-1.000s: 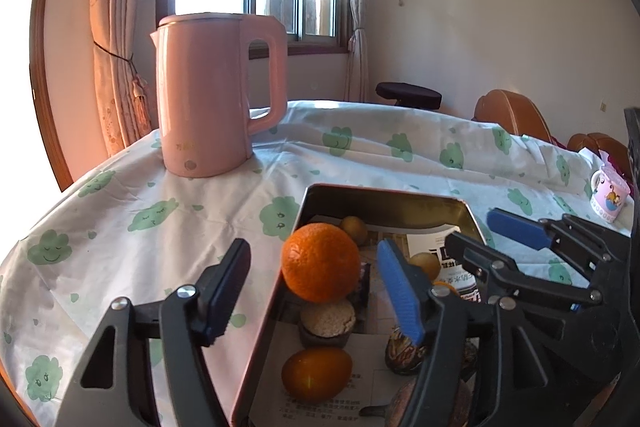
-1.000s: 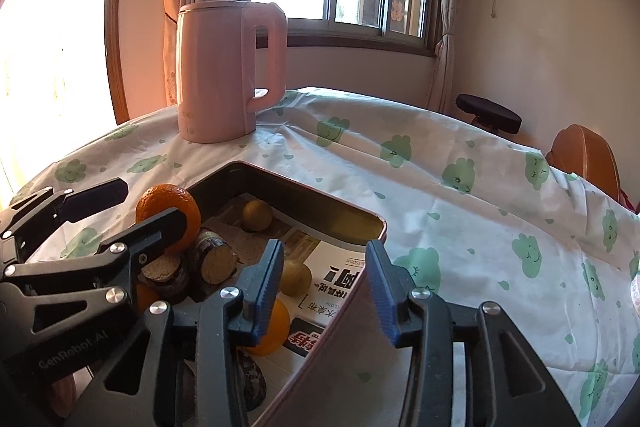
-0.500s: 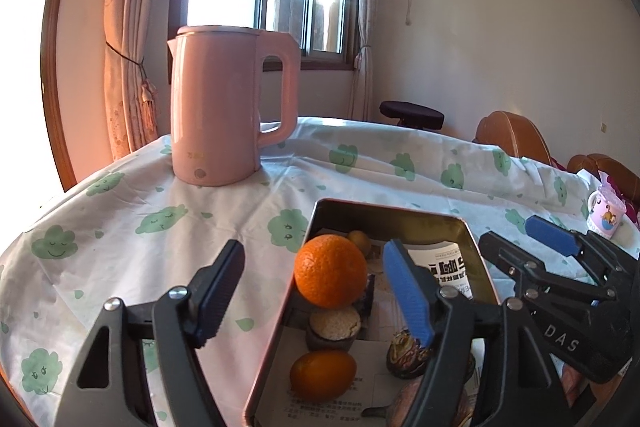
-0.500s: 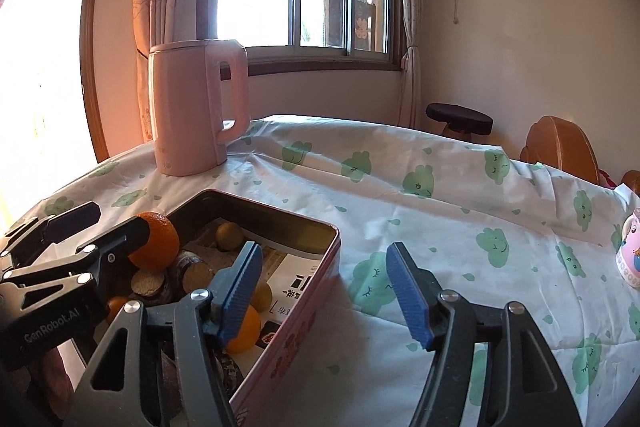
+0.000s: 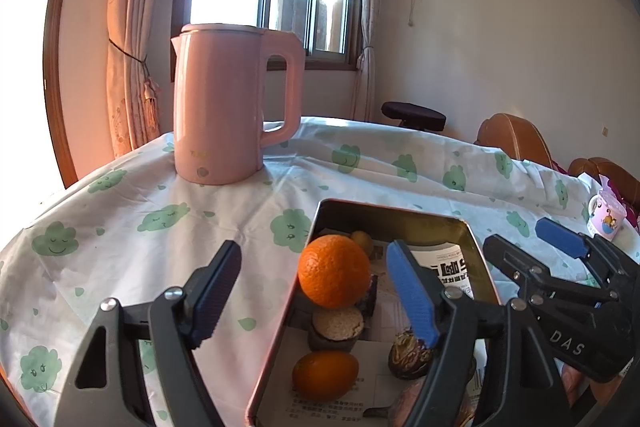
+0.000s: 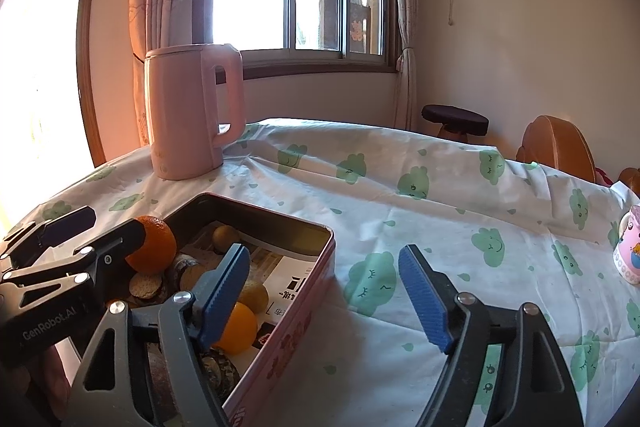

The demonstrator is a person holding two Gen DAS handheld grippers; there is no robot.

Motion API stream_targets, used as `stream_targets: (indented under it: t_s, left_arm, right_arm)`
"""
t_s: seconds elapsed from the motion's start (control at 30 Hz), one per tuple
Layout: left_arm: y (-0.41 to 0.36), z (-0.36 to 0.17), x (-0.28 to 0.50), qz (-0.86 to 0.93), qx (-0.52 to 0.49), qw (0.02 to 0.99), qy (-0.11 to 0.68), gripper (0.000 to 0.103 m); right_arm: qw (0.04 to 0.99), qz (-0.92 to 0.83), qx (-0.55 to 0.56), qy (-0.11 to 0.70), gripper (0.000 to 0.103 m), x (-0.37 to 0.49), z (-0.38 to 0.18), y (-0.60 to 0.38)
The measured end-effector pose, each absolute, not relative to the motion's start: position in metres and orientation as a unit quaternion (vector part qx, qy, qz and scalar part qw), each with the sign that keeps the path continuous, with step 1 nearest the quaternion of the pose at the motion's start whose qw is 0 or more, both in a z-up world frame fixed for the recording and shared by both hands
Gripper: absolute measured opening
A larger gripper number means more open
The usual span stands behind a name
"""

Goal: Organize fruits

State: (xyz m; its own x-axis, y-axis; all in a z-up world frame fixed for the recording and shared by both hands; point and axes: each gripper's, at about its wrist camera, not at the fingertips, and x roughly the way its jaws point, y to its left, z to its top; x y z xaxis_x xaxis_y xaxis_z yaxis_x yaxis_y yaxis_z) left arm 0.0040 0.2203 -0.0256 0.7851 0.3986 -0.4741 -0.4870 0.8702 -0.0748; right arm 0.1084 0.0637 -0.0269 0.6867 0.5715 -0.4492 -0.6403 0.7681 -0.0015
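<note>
Orange [image 5: 334, 271] atop tin [image 5: 404, 217] contents, between wide-open, empty left hand-held gripper [image 5: 316, 291] fingers

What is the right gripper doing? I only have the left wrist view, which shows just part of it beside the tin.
Observer: The right gripper is open and empty, one finger over the tin, the other over the tablecloth.
Operator: What does the tin's outer side look like?
Observer: Pink, with red print.
Operator: Any fruit hidden from me?
Observer: A yellowish fruit sits right behind the small orange, next to that gripper's inner finger.
</note>
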Motion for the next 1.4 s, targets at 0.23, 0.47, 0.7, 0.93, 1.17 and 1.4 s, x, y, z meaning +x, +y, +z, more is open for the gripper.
stream_targets:
  t_s: [0.23,0.47,0.7,0.93,1.17,1.4]
  left_arm:
    - [0.2209,-0.0255,0.0036,0.236,-0.097,0.94,0.228,0.078]
    - [0.221,-0.0252,0.0035,0.236,-0.097,0.94,0.227,0.078]
    - [0.2212,-0.0243,0.003,0.241,-0.095,0.939,0.225,0.085]
    - [0.22,-0.0238,0.0019,0.249,-0.09,0.938,0.222,0.097]
    - [0.2147,-0.0222,0.0009,0.251,-0.076,0.941,0.216,0.103]
    - [0.2116,-0.021,-0.0002,0.252,-0.067,0.942,0.211,0.103]
  right_arm:
    - [0.915,0.33,-0.078,0.216,0.079,0.1089,-0.0269,0.0631]
    - [0.917,0.329,-0.076,0.214,0.082,0.1093,-0.0267,0.0618]
    - [0.918,0.326,-0.079,0.211,0.083,0.1073,-0.026,0.0621]
    - [0.919,0.324,-0.077,0.21,0.083,0.107,-0.0256,0.0616]
    - [0.92,0.323,-0.074,0.209,0.084,0.1076,-0.0252,0.0604]
    - [0.921,0.322,-0.073,0.208,0.084,0.1072,-0.0249,0.0595]
